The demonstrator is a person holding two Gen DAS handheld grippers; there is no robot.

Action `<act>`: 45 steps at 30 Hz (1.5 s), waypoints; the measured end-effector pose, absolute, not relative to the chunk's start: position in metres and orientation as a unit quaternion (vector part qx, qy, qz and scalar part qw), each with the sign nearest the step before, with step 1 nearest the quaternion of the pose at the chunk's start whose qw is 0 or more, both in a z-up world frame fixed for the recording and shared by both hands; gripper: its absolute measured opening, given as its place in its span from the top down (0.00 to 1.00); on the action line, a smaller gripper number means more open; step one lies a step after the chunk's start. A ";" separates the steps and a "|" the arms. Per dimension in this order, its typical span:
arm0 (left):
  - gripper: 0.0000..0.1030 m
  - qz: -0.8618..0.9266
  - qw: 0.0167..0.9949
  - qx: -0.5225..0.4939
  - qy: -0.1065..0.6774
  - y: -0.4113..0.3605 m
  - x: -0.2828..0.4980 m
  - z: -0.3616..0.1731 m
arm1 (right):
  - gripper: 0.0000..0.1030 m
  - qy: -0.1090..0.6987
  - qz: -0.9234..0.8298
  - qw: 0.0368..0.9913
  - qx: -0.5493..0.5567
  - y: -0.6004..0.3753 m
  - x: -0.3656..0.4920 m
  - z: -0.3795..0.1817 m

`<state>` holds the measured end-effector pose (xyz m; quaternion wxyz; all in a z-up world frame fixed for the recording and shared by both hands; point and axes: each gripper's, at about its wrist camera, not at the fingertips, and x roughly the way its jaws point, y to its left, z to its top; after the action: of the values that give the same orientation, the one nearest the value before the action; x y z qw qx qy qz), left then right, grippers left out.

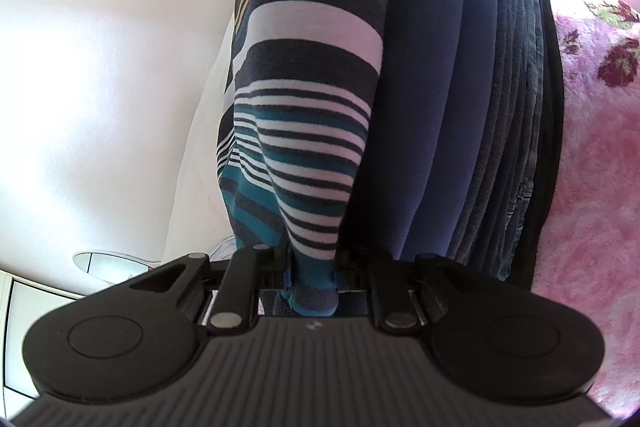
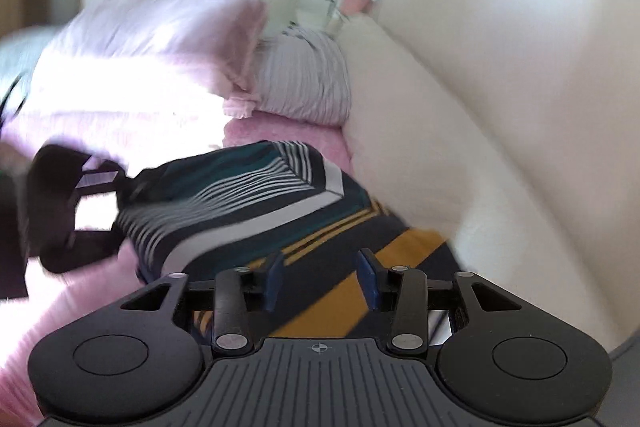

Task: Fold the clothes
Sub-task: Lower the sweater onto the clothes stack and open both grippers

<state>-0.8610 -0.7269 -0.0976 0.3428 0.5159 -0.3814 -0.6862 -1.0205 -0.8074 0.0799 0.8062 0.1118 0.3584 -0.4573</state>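
A striped garment [image 1: 304, 115] in navy, white, teal and mustard lies folded on top of a stack of folded clothes [image 1: 472, 99]. My left gripper [image 1: 312, 267] is shut on the striped garment's near edge. In the right wrist view the striped garment [image 2: 248, 199] lies on the pink blanket [image 2: 96, 267], and my left gripper [image 2: 116, 203] grips its left end. My right gripper [image 2: 322, 277] is open just above the mustard end of the garment, holding nothing.
The stack holds blue and dark grey folded pieces on a pink flowered blanket [image 1: 600, 131]. A cream headboard or wall [image 2: 460, 107] runs along the right. A pink pillow [image 2: 160, 35] and a grey striped pillow [image 2: 308, 75] lie at the far end. The right view is blurred.
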 end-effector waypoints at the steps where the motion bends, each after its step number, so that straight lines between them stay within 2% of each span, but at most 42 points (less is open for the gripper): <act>1: 0.88 -0.687 0.344 0.518 -0.377 -0.725 -0.860 -0.097 | 0.60 0.372 -0.446 0.802 0.137 -0.817 -1.021 0.072; 5: 0.87 -0.691 0.342 0.526 -0.359 -0.715 -0.857 -0.095 | 0.60 0.414 -0.410 0.800 0.142 -0.803 -1.012 0.051; 10: 0.84 -0.712 0.353 0.522 -0.309 -0.730 -0.879 -0.083 | 0.60 0.400 -0.409 0.800 0.182 -0.808 -1.018 0.046; 18: 0.81 -0.799 0.383 0.447 -0.121 -0.708 -0.871 -0.013 | 0.60 0.382 -0.428 0.795 0.198 -0.823 -1.024 0.049; 21: 0.82 -0.814 0.405 0.411 -0.060 -0.707 -0.842 0.035 | 0.60 0.376 -0.435 0.795 0.194 -0.815 -1.023 0.046; 27: 0.84 -0.820 0.425 0.378 0.064 -0.765 -0.846 0.028 | 0.60 0.374 -0.455 0.791 0.165 -0.785 -1.019 0.031; 29: 0.88 -0.817 0.422 0.383 0.084 -0.782 -0.866 0.012 | 0.60 0.373 -0.456 0.791 0.163 -0.779 -1.019 0.027; 32: 0.89 -0.806 0.426 0.399 0.095 -0.792 -0.880 0.000 | 0.60 0.377 -0.443 0.794 0.177 -0.784 -1.022 0.029; 34: 0.90 -0.802 0.435 0.396 0.104 -0.792 -0.879 0.004 | 0.59 0.376 -0.432 0.794 0.206 -0.798 -1.028 0.044; 39: 0.93 -0.795 0.446 0.391 0.127 -0.794 -0.877 0.007 | 0.59 0.342 -0.448 0.804 0.189 -0.847 -1.034 0.085; 45: 0.94 -0.794 0.456 0.383 0.126 -0.787 -0.881 0.007 | 0.60 0.361 -0.472 0.762 0.257 -0.925 -1.059 0.044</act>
<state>-0.8806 -0.7872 0.0075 0.4557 0.3827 0.1258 -0.7937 -1.0593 -0.9251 0.0436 0.7622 0.2567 0.3609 -0.4721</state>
